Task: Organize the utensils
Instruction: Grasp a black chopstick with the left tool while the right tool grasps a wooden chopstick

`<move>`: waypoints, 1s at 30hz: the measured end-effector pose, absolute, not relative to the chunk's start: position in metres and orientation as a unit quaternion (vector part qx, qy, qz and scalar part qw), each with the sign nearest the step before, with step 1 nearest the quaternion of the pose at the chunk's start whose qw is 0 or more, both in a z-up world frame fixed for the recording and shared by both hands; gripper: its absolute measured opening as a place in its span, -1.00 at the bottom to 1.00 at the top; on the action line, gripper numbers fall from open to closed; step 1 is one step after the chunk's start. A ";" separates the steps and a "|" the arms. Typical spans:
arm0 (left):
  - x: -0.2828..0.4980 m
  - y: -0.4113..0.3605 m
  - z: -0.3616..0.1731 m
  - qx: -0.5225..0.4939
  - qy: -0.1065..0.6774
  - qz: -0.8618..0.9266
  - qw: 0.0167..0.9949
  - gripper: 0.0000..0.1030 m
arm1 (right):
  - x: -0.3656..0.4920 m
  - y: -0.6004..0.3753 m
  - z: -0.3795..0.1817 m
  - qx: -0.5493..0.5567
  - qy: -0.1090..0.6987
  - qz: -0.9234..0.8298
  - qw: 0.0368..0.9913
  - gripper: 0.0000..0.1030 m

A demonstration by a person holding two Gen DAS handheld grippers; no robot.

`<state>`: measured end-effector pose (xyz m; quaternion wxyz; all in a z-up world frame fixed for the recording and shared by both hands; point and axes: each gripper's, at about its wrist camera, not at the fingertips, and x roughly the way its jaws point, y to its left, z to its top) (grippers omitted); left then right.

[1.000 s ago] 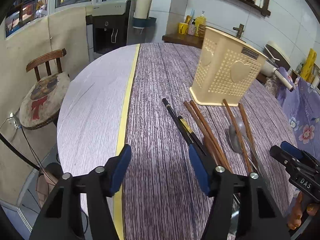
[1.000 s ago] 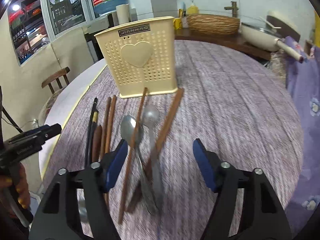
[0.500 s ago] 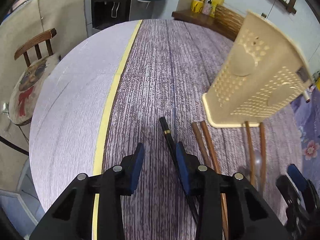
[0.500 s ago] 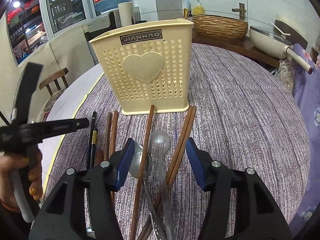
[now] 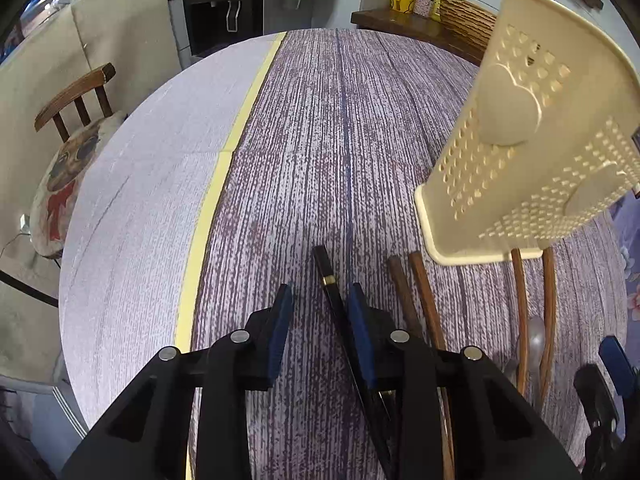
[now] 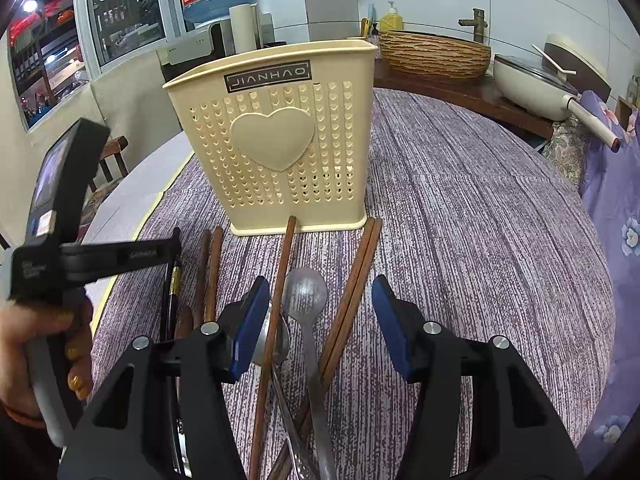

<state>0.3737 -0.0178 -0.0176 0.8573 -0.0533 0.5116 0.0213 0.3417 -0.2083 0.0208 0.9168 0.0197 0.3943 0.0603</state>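
A cream perforated utensil holder (image 6: 276,140) stands upright on the round table; it also shows in the left wrist view (image 5: 532,152). Before it lie brown chopsticks (image 6: 280,300), a black chopstick pair (image 5: 336,304), and two metal spoons (image 6: 306,300). My left gripper (image 5: 320,332) is open with a narrow gap, low over the table; the black chopstick runs between its fingers, close to the right pad. My right gripper (image 6: 318,320) is open wide, straddling the spoons and several brown chopsticks.
The table (image 5: 320,140) has a purple striped cloth and a yellow tape line (image 5: 224,168). A wooden chair (image 5: 72,120) stands left. A woven basket (image 6: 434,54) and a white pan (image 6: 536,84) sit on the counter behind.
My left gripper moved forward and down over the black chopsticks and narrowed its opening. My right gripper advanced toward the holder over the spoons, its jaws a little narrower than before.
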 end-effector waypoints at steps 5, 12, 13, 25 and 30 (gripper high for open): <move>0.372 -0.027 -0.019 -0.020 0.507 0.029 0.861 -0.73 | 0.359 -0.202 0.021 0.022 0.399 0.052 0.915 0.05; 0.374 -0.014 -0.019 -0.012 0.511 0.012 0.859 -0.80 | 0.388 -0.179 0.013 0.007 0.425 0.054 0.904 -0.02; 0.374 -0.014 -0.019 -0.011 0.511 0.011 0.859 -0.81 | 0.392 -0.175 0.009 0.002 0.430 0.051 0.902 -0.06; 0.372 -0.016 -0.019 -0.002 0.509 0.013 0.861 -0.82 | 0.420 -0.162 -0.022 -0.020 0.469 0.034 0.882 -0.45; 0.371 -0.018 -0.020 0.002 0.506 0.016 0.862 -0.83 | 0.424 -0.160 -0.026 -0.020 0.470 0.032 0.882 -0.78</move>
